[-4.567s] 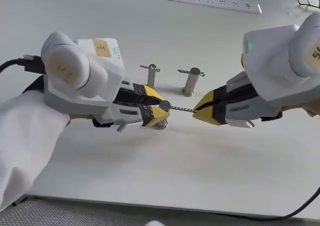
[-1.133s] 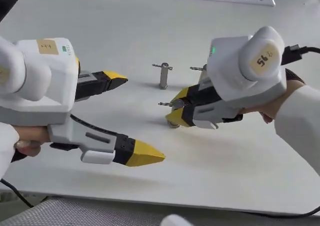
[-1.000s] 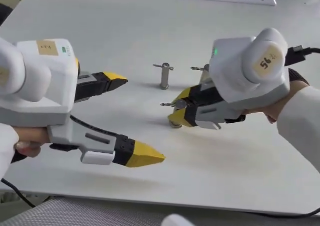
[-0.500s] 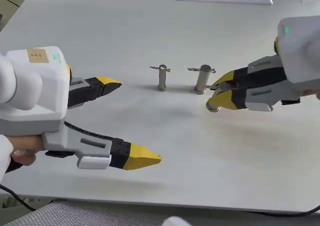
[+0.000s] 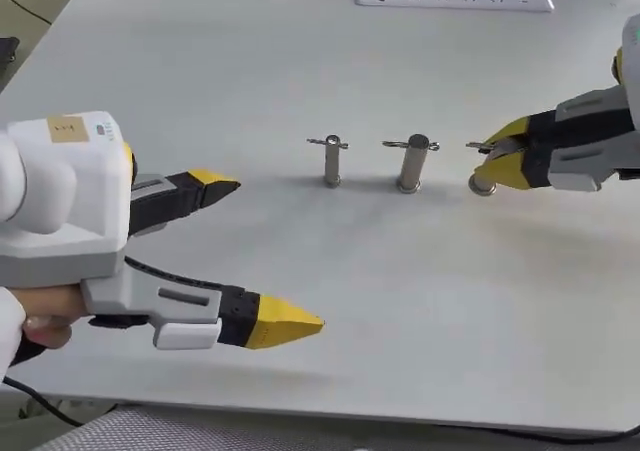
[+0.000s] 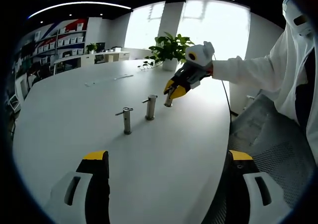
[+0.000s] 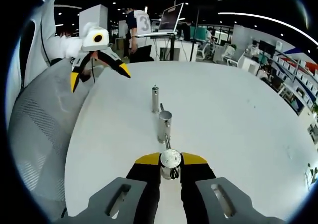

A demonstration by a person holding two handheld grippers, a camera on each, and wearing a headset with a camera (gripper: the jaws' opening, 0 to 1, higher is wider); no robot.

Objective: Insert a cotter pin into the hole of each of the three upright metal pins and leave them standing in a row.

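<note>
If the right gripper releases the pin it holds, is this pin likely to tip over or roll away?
The pin is tall with a small base, so a sideways nudge from the right gripper would probably tip it. It looks like solid metal, likely stiff and heavy for its size. If it fell, the cotter pin through its top should limit rolling.

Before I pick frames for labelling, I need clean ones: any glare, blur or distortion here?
Head view: sharp, evenly lit, soft shadows beside the pins. Left gripper view: fisheye bending, windows blown out. Right gripper view: fisheye too, glare on top of the held pin.
</note>
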